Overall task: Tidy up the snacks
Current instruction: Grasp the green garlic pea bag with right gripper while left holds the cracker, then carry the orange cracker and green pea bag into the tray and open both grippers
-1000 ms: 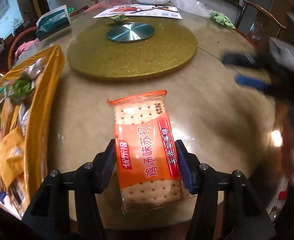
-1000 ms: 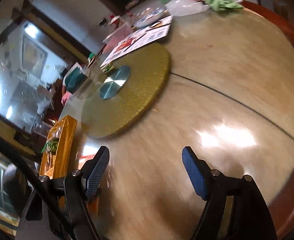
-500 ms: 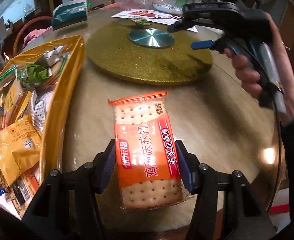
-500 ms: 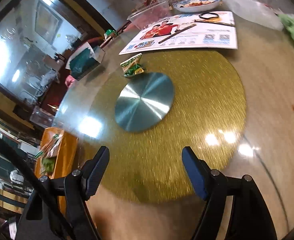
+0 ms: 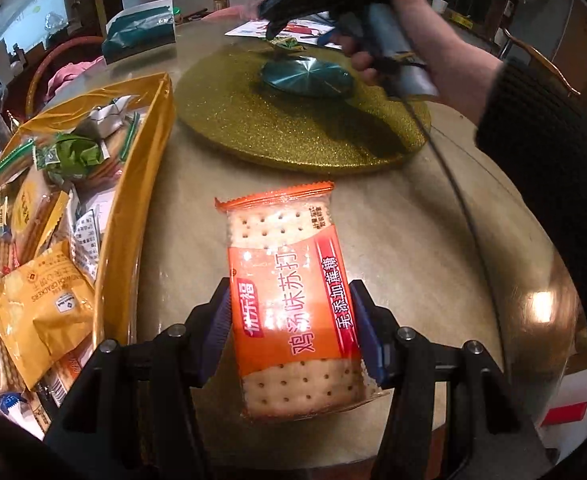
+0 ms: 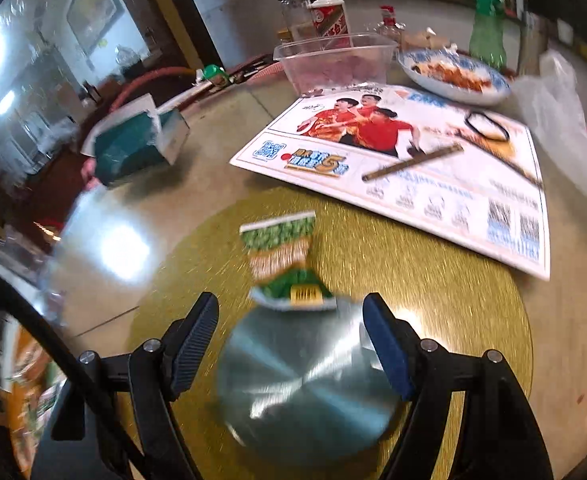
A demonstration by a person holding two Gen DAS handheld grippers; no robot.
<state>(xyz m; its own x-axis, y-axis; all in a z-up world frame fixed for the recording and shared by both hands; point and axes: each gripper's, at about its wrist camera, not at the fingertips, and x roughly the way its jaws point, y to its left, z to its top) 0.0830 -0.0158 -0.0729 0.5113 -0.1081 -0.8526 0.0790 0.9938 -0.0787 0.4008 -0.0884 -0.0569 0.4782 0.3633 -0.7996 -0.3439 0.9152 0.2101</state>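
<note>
Fingers (image 5: 363, 330) of left gripper (image 5: 289, 334) clamped on orange cracker pack (image 5: 293, 300) beside snack tray (image 5: 149, 184); right gripper (image 6: 289, 344), jaws just narrowing yet empty, now over green snack packet (image 6: 287, 264) on gold turntable (image 6: 433, 280), likely next pickup.

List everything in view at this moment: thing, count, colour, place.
Cracker pack: 1, orange, in left gripper's jaws.
Tray: 1, gold, left, full of snacks.
Turntable: 1, gold, table centre.
Disc: 1, silver, on turntable.
Snack packet: 1, green, at disc's far edge.
Poster: 1, white, behind turntable.
Tissue box: 1, teal, far left.
Tub: 1, clear, far side.
Plate: 1, blue-white, far side.
Left gripper: black, shut on pack.
Right gripper: black, open, over disc, its jaws have just been closing, empty.
</note>
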